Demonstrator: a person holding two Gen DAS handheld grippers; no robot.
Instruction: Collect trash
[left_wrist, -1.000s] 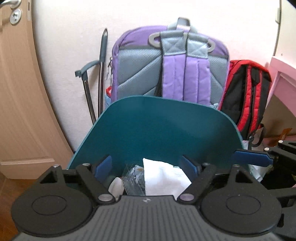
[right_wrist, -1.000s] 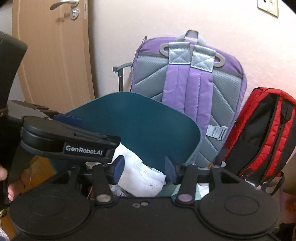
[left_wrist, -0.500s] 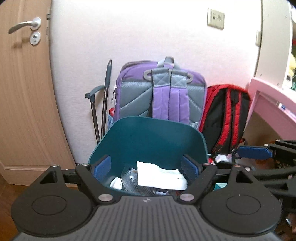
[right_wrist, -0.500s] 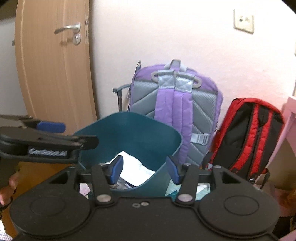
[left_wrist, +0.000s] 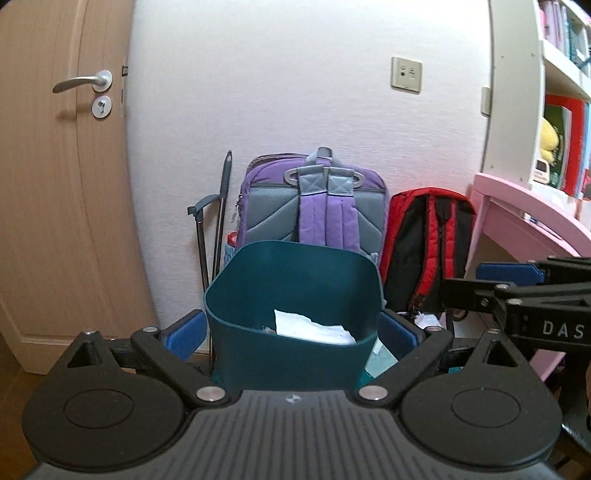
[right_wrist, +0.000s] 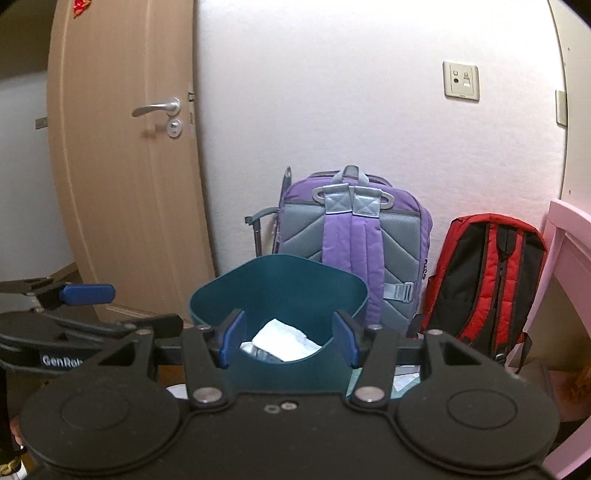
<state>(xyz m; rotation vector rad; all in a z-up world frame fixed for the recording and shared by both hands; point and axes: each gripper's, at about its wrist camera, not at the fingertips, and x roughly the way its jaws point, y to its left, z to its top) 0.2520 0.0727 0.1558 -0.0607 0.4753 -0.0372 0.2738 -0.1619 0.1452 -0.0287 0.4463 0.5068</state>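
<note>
Flooring of dark wood (left_wrist: 11, 369) shows at eight o'clock in the left view only. Left gripper (left_wrist: 291, 332) is opening, its blue pads flanking the teal bin (left_wrist: 291, 291) without touching; right gripper (right_wrist: 288, 338) stands apart, empty. Inside the bin lies crumpled white paper (left_wrist: 314, 326) with clear plastic (right_wrist: 258, 354) beside it. Behind, at twelve o'clock, a purple backpack (left_wrist: 314, 206) and a red backpack (left_wrist: 428, 236) lean on the white wall (left_wrist: 295, 92). Only the left view shows the bookshelf (left_wrist: 561, 92) over a pink desk (left_wrist: 517, 206).
</note>
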